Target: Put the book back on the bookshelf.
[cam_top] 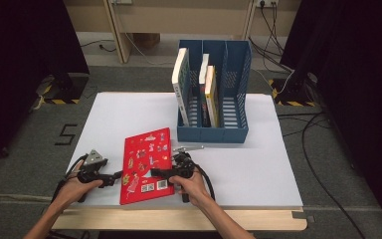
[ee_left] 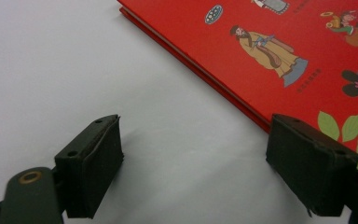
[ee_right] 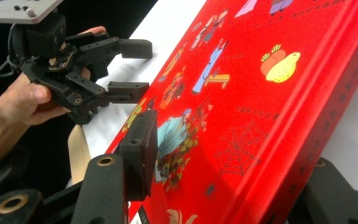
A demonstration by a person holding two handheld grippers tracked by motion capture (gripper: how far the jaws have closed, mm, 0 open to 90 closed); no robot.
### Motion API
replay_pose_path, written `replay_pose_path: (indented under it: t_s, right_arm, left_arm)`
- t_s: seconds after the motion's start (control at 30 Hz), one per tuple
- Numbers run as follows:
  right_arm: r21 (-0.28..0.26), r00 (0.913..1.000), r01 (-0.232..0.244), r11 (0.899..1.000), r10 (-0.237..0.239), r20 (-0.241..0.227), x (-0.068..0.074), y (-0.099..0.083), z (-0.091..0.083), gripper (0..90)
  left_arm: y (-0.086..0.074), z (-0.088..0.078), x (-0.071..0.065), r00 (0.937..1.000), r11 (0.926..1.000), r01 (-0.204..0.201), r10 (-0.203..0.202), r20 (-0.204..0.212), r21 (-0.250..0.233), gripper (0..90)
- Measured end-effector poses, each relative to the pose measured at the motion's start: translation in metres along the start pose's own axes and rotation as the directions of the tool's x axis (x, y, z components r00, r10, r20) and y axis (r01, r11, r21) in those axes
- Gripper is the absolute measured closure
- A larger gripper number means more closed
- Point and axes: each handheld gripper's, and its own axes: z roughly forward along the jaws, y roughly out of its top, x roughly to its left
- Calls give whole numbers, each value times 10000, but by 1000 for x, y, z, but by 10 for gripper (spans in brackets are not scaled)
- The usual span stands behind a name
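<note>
A red picture book (cam_top: 146, 164) lies flat on the white table top (cam_top: 258, 164) near the front edge. My left gripper (cam_top: 115, 178) rests just left of it, open, with only bare table between the pads; in the left gripper view (ee_left: 196, 163) the book's (ee_left: 284, 46) edge runs past the right-hand pad. From the right, my right gripper (cam_top: 160, 175) reaches over the book. In the right gripper view (ee_right: 235, 172) one pad stands over the cover (ee_right: 261, 93) and the other sits outside the spine, without visibly pressing. The left gripper (ee_right: 142, 67) shows beyond.
A blue file rack (cam_top: 214, 99) stands at the back of the table with a white book (cam_top: 180, 84) and a yellow one (cam_top: 210, 94) upright in it. A small silver object (cam_top: 189, 148) lies in front of the rack. Cables cross the floor at right.
</note>
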Motion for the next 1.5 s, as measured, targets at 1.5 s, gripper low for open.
replay_pose_path:
  t_s: [1.5]
  right_arm:
    - [-4119,7491,6476,6411,-6348,1897,34,12,-78,774]
  left_arm:
    - [0,0,1,9998,10000,-28,28,191,7,137]
